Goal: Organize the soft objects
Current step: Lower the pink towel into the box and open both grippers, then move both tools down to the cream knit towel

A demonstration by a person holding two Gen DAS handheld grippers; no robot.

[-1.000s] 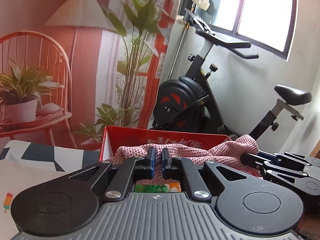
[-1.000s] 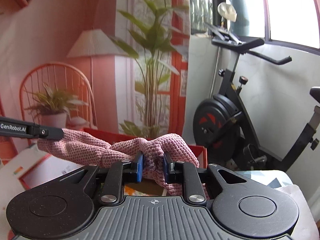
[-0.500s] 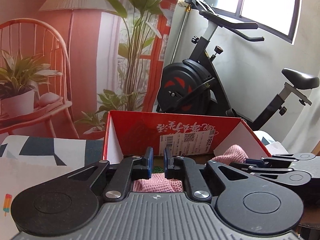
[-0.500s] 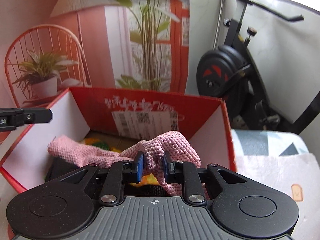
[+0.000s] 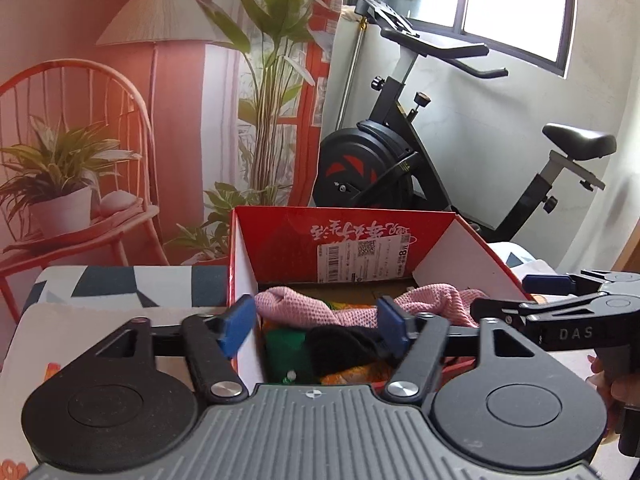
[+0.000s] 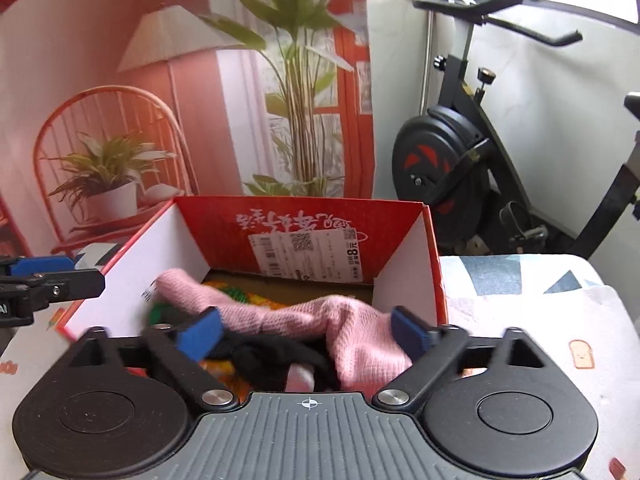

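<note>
Over the red box [image 6: 304, 220], both grippers angled down, left gripper [image 5: 316, 326] and right gripper [image 6: 306, 330] just spread wide, pink knit [image 6: 352, 332] released

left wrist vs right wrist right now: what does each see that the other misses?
Left wrist only: the black bike saddle, and a hand gripping the right gripper's handle at the frame's right edge.

Right wrist only: the toast print on the white cloth beside the box.

Both: the red cardboard box holding the pink knitted cloth over a black fabric item. The left gripper and right gripper have just opened; nothing is gripped.
</note>
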